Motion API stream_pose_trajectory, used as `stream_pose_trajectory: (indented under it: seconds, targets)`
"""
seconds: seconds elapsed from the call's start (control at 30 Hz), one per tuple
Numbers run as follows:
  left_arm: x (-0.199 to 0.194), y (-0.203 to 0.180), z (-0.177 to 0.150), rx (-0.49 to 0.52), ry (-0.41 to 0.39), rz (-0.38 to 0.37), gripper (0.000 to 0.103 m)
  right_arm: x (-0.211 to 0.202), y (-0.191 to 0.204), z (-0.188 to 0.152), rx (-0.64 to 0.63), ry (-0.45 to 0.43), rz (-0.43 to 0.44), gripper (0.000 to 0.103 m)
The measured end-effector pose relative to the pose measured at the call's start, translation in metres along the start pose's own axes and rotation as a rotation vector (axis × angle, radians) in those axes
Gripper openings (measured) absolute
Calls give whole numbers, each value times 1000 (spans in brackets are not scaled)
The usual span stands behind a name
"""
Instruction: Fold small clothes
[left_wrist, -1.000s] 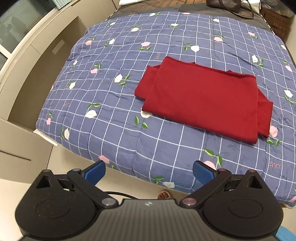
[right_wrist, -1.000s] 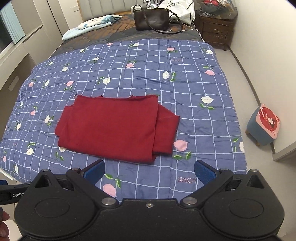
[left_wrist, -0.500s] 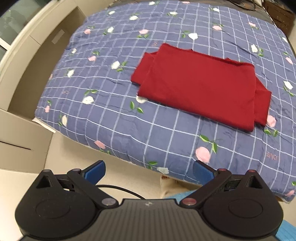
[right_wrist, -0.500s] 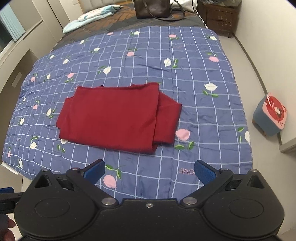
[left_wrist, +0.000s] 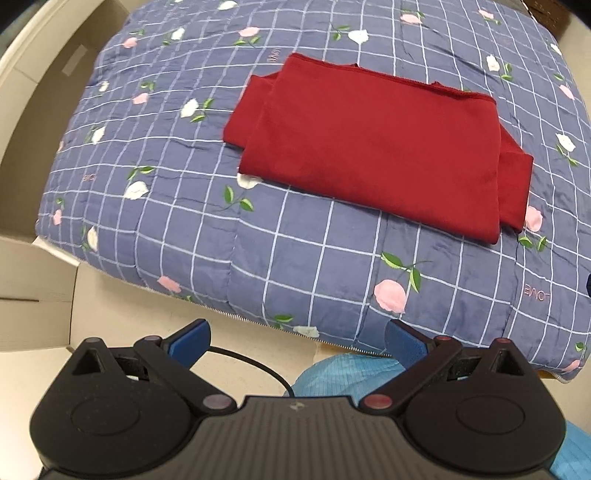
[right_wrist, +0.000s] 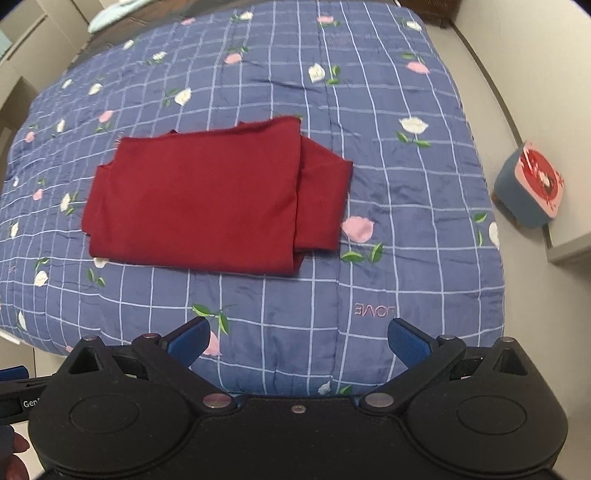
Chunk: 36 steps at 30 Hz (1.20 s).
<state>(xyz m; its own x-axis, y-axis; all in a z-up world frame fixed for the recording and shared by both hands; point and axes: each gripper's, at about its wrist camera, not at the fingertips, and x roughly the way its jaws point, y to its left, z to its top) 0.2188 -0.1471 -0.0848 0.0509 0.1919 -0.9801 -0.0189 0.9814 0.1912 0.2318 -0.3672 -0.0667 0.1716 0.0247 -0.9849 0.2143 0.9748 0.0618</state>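
A dark red garment (left_wrist: 373, 144) (right_wrist: 207, 199) lies folded into a flat rectangle on the blue checked floral quilt (left_wrist: 295, 251) (right_wrist: 369, 258), with a narrower folded layer sticking out at each end. My left gripper (left_wrist: 295, 338) hangs open off the bed's near edge, above the floor, well short of the garment. Over the quilt's near edge, my right gripper (right_wrist: 297, 338) is also open and holds nothing. Both sets of blue fingertips are spread wide.
A small blue stool with a pink and red top (right_wrist: 532, 188) stands on the floor right of the bed. Beige cabinets (left_wrist: 33, 122) run along the left side. A light blue sleeve or garment of the person (left_wrist: 343, 376) shows below the left gripper.
Both grippers have tilted downward and come closer to the bed; the garment looks larger and the headboard end has left the views. The garment has not moved.
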Motion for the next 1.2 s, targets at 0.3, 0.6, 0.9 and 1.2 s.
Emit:
stream_pose_trajectory:
  seconds: [0.3,0.6,0.9,1.2]
  targets:
    - [23,16,51,95,37,-5,102,31,32,29,74,107,11,102]
    - [45,38,81,137,63,5,102,55,67,47,95,175,23,102]
    - [74,71,94,99,127,2,102,82,99,52,72,258,4,102]
    - [121,100,117,14,157,71,102,144,132,72,-74,292,-141,102]
